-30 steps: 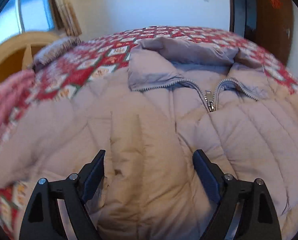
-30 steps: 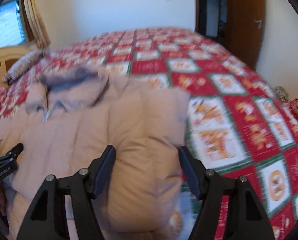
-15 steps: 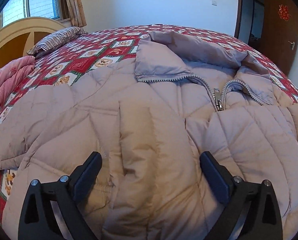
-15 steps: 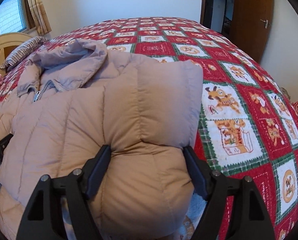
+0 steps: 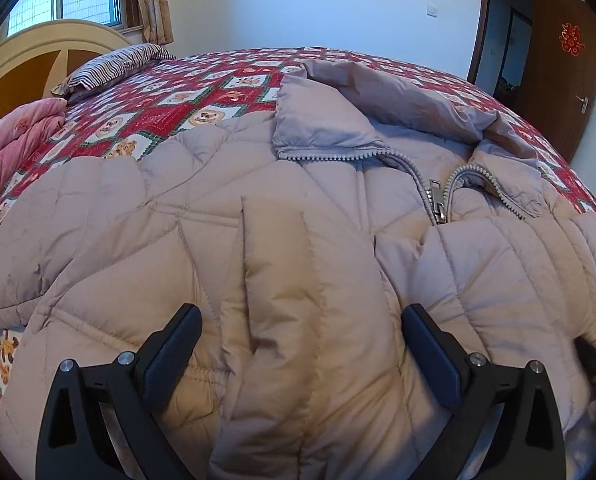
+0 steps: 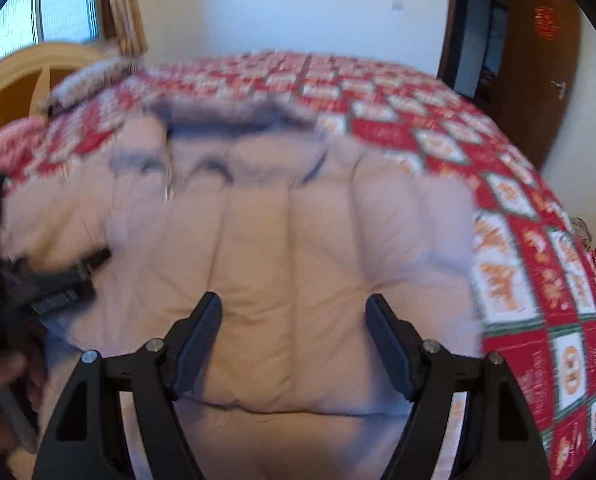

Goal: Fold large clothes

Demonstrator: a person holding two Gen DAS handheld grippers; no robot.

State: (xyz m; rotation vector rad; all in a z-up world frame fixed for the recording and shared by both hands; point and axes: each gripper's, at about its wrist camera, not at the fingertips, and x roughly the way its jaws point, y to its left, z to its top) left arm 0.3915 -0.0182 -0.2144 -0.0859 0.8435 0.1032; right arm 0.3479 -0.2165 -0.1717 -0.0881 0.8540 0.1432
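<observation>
A large beige quilted down jacket (image 5: 282,248) lies front up on the bed, its zipper (image 5: 437,200) partly open and its grey hood spread behind the collar. My left gripper (image 5: 299,344) is open and empty, low over the jacket's lower front, with a sleeve lying between its fingers. In the blurred right wrist view the jacket (image 6: 282,248) shows with its right side folded inward. My right gripper (image 6: 292,334) is open and empty over that folded part. The left gripper also shows at the left edge of the right wrist view (image 6: 54,284).
The bed has a red patterned quilt (image 5: 202,92) (image 6: 529,248). A striped pillow (image 5: 114,68) and a pink blanket (image 5: 14,140) lie by the wooden headboard (image 5: 38,52) at the far left. A brown door (image 5: 565,64) stands at the right.
The right wrist view has swung left and blurred; the folded jacket side now sits centred between its fingers. The left gripper has barely moved, its view a little closer to the jacket.
</observation>
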